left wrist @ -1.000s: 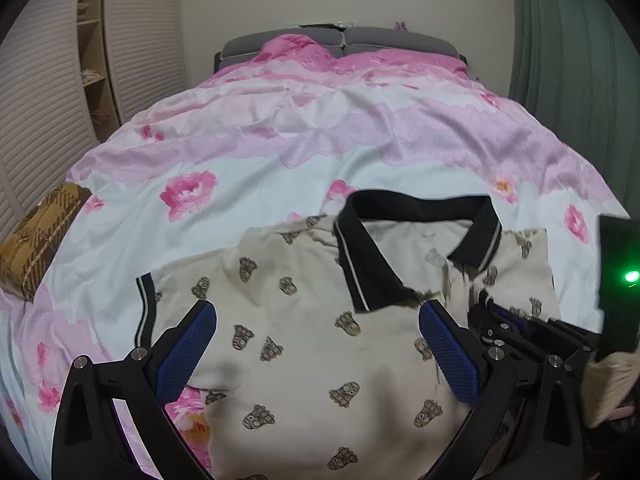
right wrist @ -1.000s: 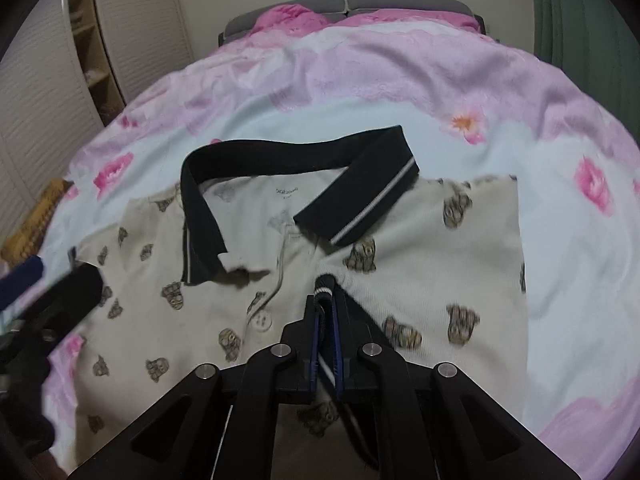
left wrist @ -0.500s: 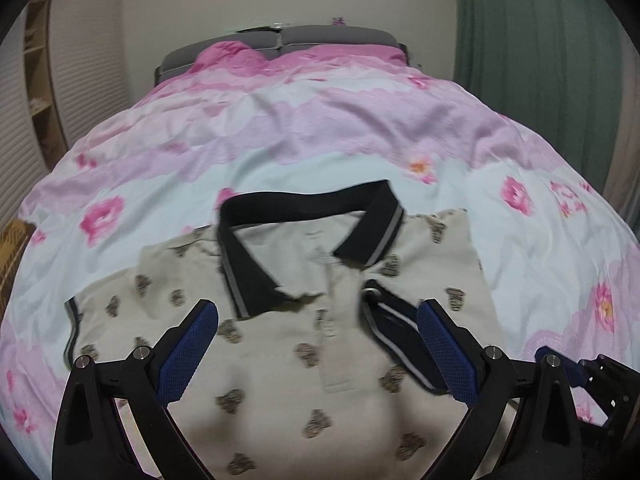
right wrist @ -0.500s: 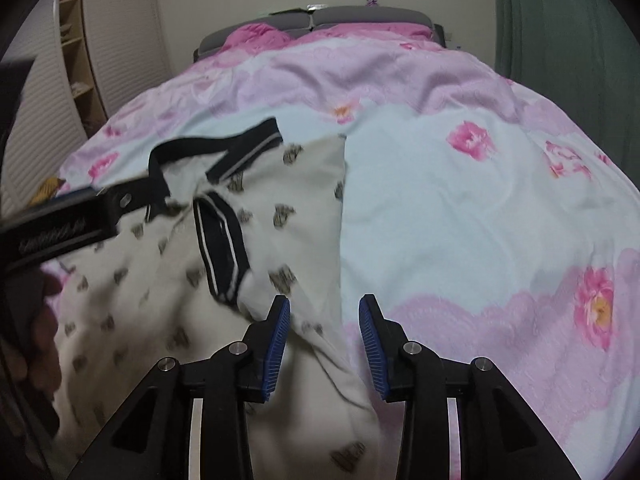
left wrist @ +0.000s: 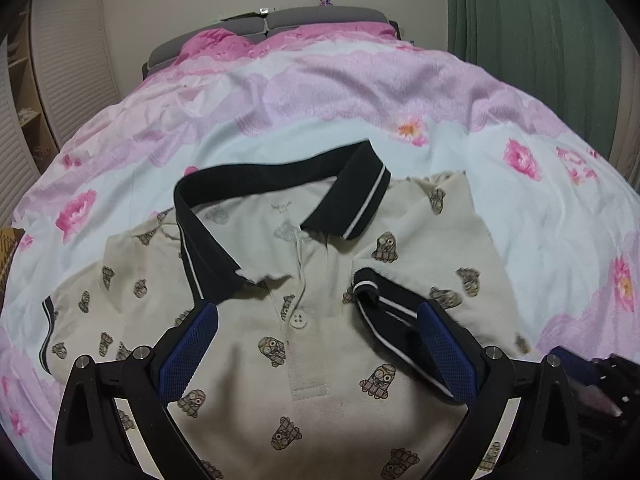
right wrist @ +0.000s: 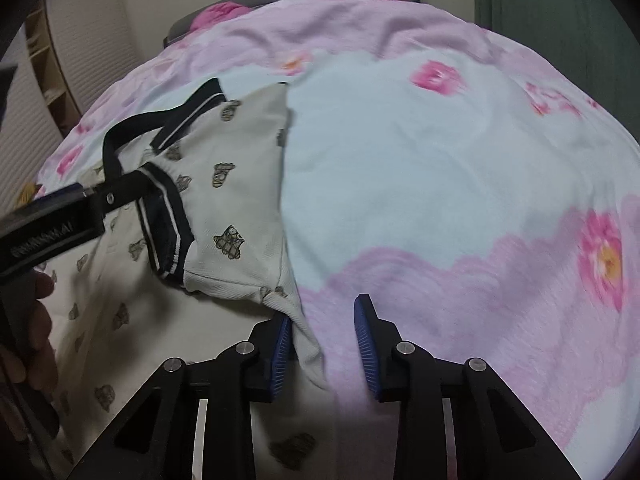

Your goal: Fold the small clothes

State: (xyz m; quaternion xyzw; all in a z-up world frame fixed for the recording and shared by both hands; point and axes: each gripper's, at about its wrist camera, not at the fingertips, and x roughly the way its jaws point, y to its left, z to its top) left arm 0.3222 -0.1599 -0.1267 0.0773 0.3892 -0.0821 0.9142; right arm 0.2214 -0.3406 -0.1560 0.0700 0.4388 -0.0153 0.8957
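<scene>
A small cream polo shirt (left wrist: 328,344) with a brown print and a black collar (left wrist: 208,248) lies face up on the bed. Its right sleeve (left wrist: 384,312), with a black striped cuff, is folded inward over the chest. The left sleeve (left wrist: 76,304) lies spread out. My left gripper (left wrist: 316,344) is wide open and empty, hovering over the chest. In the right wrist view my right gripper (right wrist: 322,344) is open at the shirt's folded right edge (right wrist: 288,280), with cloth touching its left pad. The left gripper's finger (right wrist: 56,220) shows there too.
The bed has a pink and white floral cover (left wrist: 360,104), with a grey headboard (left wrist: 280,20) at the far end. A green curtain (left wrist: 532,40) hangs on the right. Louvred doors and shelves (left wrist: 24,92) stand on the left. A brown plaid item (left wrist: 6,248) lies at the left edge.
My right gripper let go of the sleeve after folding it over the chest, opened, and pulled back to the shirt's right edge. My left gripper shifted right to centre over the shirt, staying open.
</scene>
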